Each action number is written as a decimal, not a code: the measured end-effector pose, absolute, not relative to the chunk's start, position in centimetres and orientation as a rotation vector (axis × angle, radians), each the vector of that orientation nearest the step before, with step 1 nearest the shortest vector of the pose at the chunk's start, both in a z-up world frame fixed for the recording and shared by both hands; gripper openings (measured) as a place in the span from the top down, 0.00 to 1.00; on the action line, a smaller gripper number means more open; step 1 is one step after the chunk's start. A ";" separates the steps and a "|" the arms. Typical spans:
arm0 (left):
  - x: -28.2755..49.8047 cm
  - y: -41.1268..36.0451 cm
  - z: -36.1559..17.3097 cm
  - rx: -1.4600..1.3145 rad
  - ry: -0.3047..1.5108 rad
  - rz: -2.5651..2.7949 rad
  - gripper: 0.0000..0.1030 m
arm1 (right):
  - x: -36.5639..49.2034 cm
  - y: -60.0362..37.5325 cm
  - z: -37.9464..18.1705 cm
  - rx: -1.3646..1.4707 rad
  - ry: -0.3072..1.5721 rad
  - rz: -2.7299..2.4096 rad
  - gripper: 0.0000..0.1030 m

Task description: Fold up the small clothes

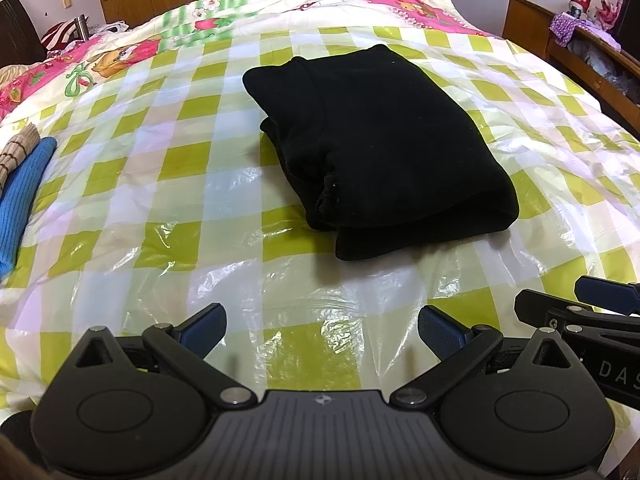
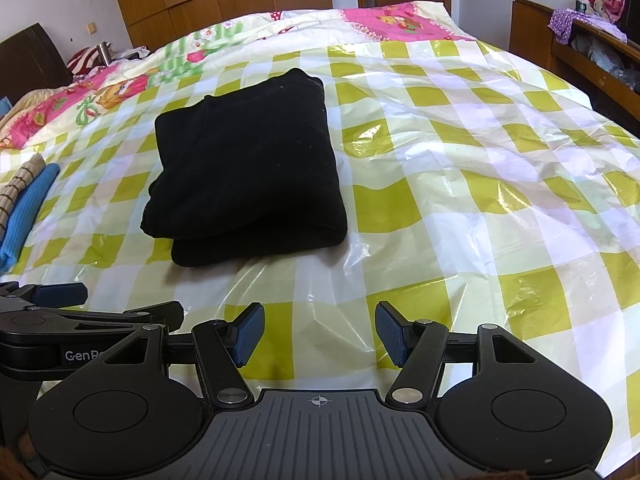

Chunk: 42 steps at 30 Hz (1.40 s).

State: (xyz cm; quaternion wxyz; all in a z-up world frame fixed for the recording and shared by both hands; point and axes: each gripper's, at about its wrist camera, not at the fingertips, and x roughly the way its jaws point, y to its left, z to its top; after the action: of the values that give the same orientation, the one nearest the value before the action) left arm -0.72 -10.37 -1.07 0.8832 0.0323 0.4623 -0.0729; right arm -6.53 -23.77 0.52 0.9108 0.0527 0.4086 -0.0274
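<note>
Both grippers hover over the near edge of the bed, well short of the black garment, and each one has its jaws apart with nothing between them. Left gripper (image 1: 322, 330) shows only the checked plastic sheet (image 1: 168, 200) between its blue pads, and the right gripper (image 2: 320, 334) shows the same. I judge that they stay back because the fold looks finished: the black garment (image 1: 380, 136) lies as a compact, layered rectangle, with its doubled edge toward the grippers, so nothing needs to be held at this moment. The plastic sheet probably is there to give a smooth, clean surface for folding on the bed.

Left of the black garment, near the bed edge, lie a blue knitted cloth (image 1: 24, 200) and a striped beige cloth (image 1: 18, 152), maybe already folded pieces put aside, but I cannot tell for sure.

From the left wrist view the open layered end of the garment is visible, with loose inner edges. From the right wrist view this end is hidden; instead it shows the smooth right side of the bundle and much more free sheet to the right of it
</note>
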 end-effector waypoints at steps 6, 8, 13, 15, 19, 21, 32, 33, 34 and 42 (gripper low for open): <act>-0.7 -10.4 -1.2 0.064 0.969 -0.151 0.00 | -6.5 -23.7 0.5 0.107 0.847 -0.061 0.40; -0.7 -10.4 -1.2 0.063 0.970 -0.151 0.00 | -6.5 -23.7 0.4 0.107 0.848 -0.062 0.40; -0.7 -10.4 -1.2 0.061 0.970 -0.152 0.00 | -6.6 -23.7 0.4 0.106 0.848 -0.062 0.40; -0.7 -10.4 -1.2 0.063 0.970 -0.152 0.00 | -6.6 -23.7 0.4 0.106 0.848 -0.062 0.40; -0.7 -10.4 -1.3 0.061 0.973 -0.154 0.00 | -6.5 -23.7 0.4 0.105 0.848 -0.062 0.40; -0.7 -10.5 -1.3 0.062 0.974 -0.155 0.00 | -6.6 -23.7 0.4 0.106 0.849 -0.063 0.40; -0.9 -10.7 -1.3 0.067 0.977 -0.163 0.00 | -6.6 -23.8 0.5 0.108 0.844 -0.066 0.40; -1.0 -10.7 -1.3 0.067 0.976 -0.163 0.00 | -6.7 -23.7 0.5 0.109 0.844 -0.068 0.40; -0.9 -10.6 -1.3 0.067 0.976 -0.164 0.00 | -6.7 -23.7 0.5 0.109 0.843 -0.068 0.40; -0.9 -10.6 -1.3 0.065 0.977 -0.161 0.00 | -6.7 -23.7 0.5 0.109 0.844 -0.067 0.40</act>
State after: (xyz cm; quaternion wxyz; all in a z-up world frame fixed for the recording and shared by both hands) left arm -0.94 -10.59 -1.31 0.8793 0.0314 0.4688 -0.0774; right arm -6.67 -23.71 0.48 0.9103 0.0526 0.4093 -0.0326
